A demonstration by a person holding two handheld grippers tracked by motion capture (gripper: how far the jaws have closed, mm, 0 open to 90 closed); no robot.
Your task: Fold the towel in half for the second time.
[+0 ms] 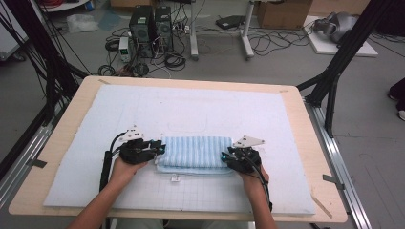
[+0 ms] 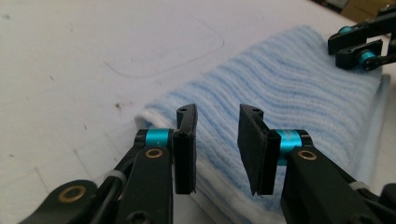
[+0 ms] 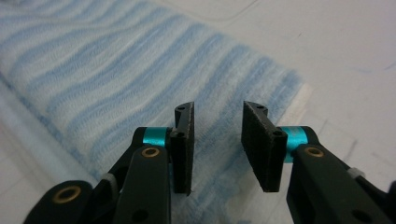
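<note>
One folded blue-striped towel (image 1: 195, 152) lies near the six o'clock edge of a pale mat (image 1: 200, 107) on the worktop (image 1: 62, 124). At the towel's nine o'clock end sits the left claw (image 1: 161, 149), at its three o'clock end the right claw (image 1: 222, 156), each pointing inward along the cloth. Both claws stand parted, pads clear of the fabric, nothing gripped. Two forearms enter from six o'clock, hands wrapped around the gripper bodies, wrists low over the mat.
</note>
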